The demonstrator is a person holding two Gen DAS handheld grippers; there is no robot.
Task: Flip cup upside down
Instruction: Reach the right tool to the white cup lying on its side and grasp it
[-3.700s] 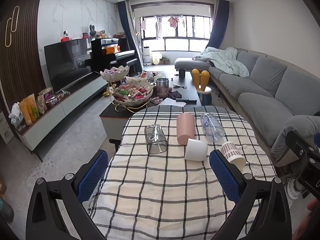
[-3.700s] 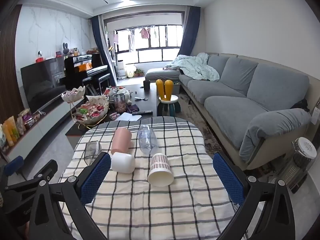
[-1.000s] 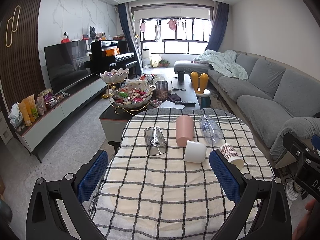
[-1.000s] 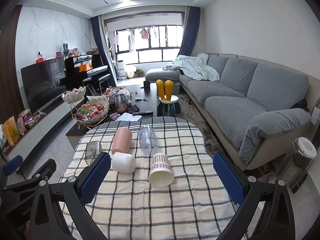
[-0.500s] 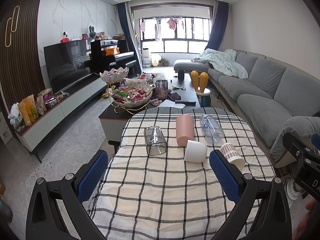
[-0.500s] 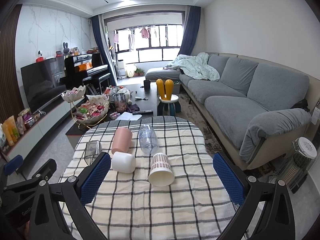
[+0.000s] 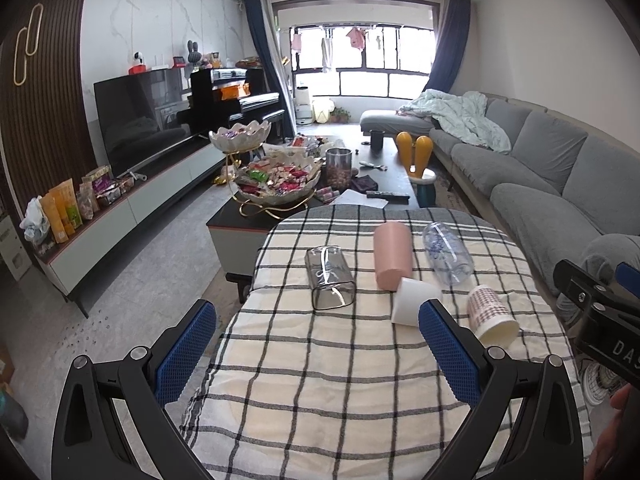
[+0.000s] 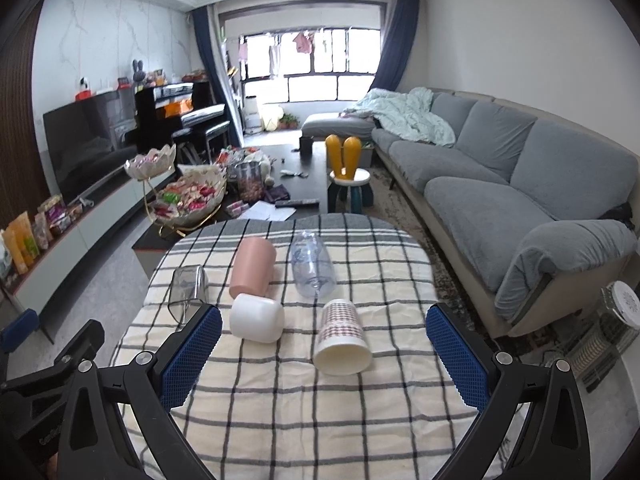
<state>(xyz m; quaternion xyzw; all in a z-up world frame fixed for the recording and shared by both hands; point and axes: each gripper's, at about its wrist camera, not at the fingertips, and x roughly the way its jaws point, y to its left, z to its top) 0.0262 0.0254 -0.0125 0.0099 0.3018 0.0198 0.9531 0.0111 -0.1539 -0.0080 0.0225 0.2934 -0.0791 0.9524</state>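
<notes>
Several cups lie on their sides on the checked tablecloth point(image 7: 320, 380): a clear square glass point(image 7: 329, 278), a pink cup point(image 7: 392, 255), a clear printed glass point(image 7: 447, 253), a white cup point(image 7: 414, 301) and a patterned paper cup point(image 7: 491, 317). They also show in the right wrist view: the clear square glass point(image 8: 188, 286), pink cup point(image 8: 253, 266), printed glass point(image 8: 312, 266), white cup point(image 8: 258, 317) and paper cup point(image 8: 342, 338). My left gripper point(image 7: 316, 344) is open and empty, short of the cups. My right gripper point(image 8: 324, 354) is open and empty, with the paper cup between its blue pads but further off.
Beyond the round table stands a dark coffee table point(image 7: 376, 184) with snack bowls point(image 7: 280, 184) and a jar. A grey sofa point(image 8: 500, 184) runs along the right, a TV unit point(image 7: 132, 196) along the left. A small stool point(image 8: 352, 188) stands near the sofa.
Both views have shifted only slightly; the cups lie as before and both grippers stay open.
</notes>
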